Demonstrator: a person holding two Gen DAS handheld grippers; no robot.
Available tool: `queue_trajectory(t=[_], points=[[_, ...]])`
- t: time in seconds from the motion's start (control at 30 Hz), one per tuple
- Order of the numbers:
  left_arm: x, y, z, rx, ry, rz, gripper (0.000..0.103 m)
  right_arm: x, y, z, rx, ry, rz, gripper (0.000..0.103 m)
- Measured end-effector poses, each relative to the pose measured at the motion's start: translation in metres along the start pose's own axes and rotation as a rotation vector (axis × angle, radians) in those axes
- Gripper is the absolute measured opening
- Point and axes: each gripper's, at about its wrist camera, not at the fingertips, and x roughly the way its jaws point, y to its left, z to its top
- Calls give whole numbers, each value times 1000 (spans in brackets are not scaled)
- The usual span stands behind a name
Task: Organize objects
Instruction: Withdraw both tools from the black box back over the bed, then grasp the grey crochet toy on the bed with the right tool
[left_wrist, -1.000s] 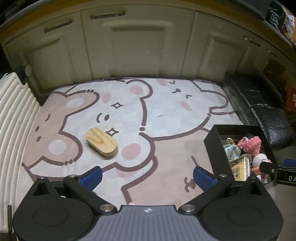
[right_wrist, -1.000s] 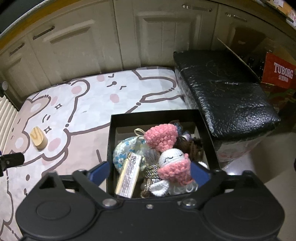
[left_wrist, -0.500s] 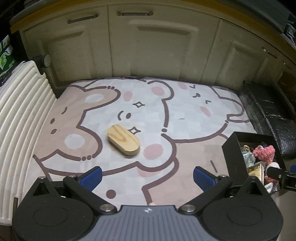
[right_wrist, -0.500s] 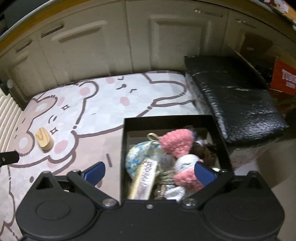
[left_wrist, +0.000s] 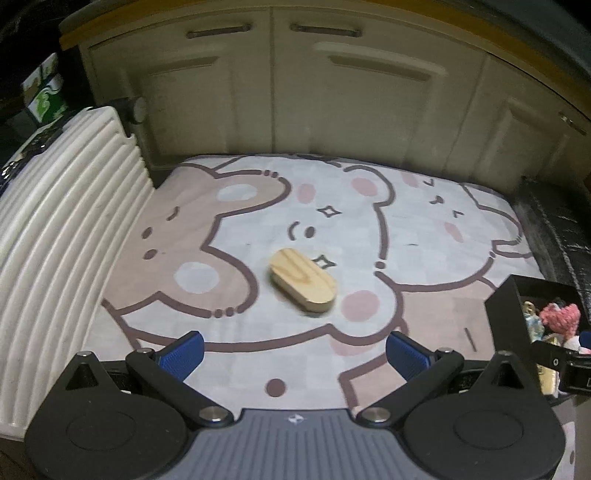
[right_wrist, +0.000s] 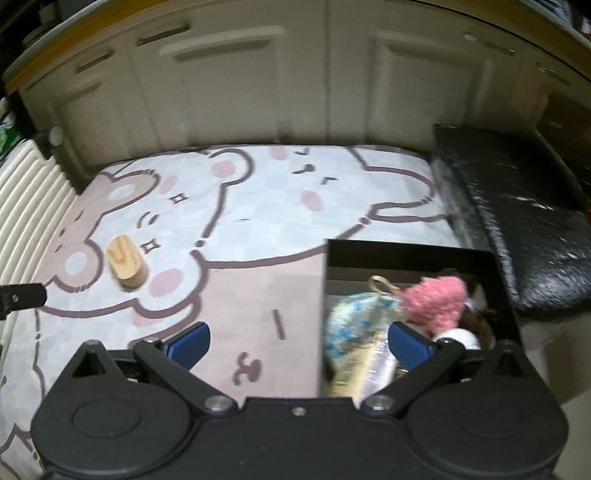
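So from my end, far left there's the ribbed cream panel (left_wrist: 62, 236), then the cartoon bear play mat (left_wrist: 424, 221) in front of the cream cabinet doors (left_wrist: 332, 103). The task piece is the oval light-wood block (left_wrist: 303, 282) lying flat on the mat, roughly mid-mat on the bear's cheek. Its long axis runs diagonal in my left camera, far-left end to near-right end, grain lines following the same way. From the right camera the same block (right_wrist: 126, 266) sits way off to the left.

My left gripper (left_wrist: 293, 352) is hanging above the mat just short of the block, blue pads spread wide, nothing between them. Compared to a second ago the block has slid from left-of-centre to nearly dead centre in that view and looks closer, so I've been swinging toward it.

Further right is the open black cardboard box (right_wrist: 406, 249) with the pink crocheted toy (right_wrist: 436, 301) and a blue-and-white patterned pouch (right_wrist: 354, 317) piled inside. My right gripper (right_wrist: 299, 341) is also spread open and empty, straddling the box's left wall; a second ago it was centred over the box. The red Tuborg carton has dropped out of frame, so no readable text now, and both views are a bit blurry.
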Motion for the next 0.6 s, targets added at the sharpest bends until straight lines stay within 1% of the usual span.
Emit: queue_trajectory(t=[0.2, 0.3, 0.47, 0.6], points=[[0, 19, 1, -30, 1, 38, 103, 9, 22, 0, -46, 18, 97, 103], [1, 28, 0, -46, 3, 51, 103, 12, 34, -1, -81, 25, 132, 103], [1, 38, 0, -60, 2, 68, 103, 17, 55, -3, -136, 44, 221, 103], [0, 45, -1, -72, -3, 77, 103, 17, 74, -8, -205, 69, 299, 103]])
